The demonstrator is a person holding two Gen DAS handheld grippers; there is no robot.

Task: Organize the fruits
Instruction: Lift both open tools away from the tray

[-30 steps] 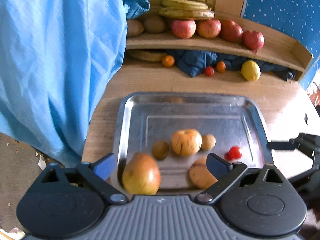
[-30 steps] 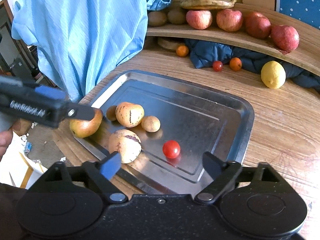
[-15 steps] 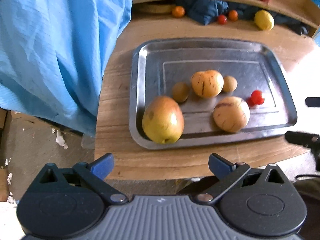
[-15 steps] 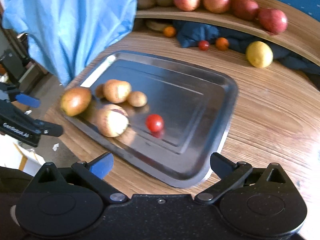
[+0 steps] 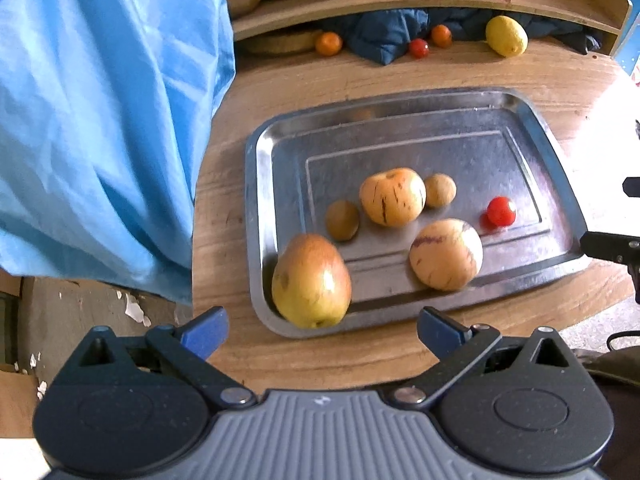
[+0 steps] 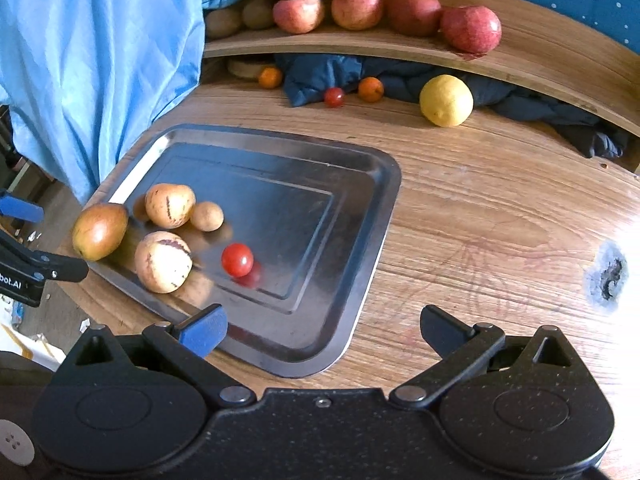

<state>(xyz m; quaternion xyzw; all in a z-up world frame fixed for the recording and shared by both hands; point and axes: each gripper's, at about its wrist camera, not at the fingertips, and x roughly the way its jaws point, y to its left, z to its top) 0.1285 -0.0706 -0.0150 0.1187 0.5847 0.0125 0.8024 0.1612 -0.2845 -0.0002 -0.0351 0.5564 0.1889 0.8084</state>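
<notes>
both the left gripper (image 5: 320,330) and the right gripper (image 6: 322,330) hang wide and empty. the large yellow-red mango (image 5: 311,280) leans on the rim at seven o'clock of the shiny metal tray (image 5: 260,168); a clumsy nudge could roll it off the wooden table (image 6: 500,220), while the small red cherry tomato (image 6: 237,259) may squash.

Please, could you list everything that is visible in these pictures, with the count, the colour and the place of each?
Metal tray: one, silver, on the wooden table.
Large pear-shaped fruit: one, yellow-brown, tray's near left corner.
Striped round fruits: two, pale yellow, tray middle.
Small brown fruits: two, beside the farther striped fruit.
Cherry tomato: one, red, tray's right part.
Lemon: one, yellow, on the table.
Red apples: four, on the wooden shelf.
Blue cloth: one, hanging left.
Left gripper: open, empty.
Right gripper: open, empty.
</notes>
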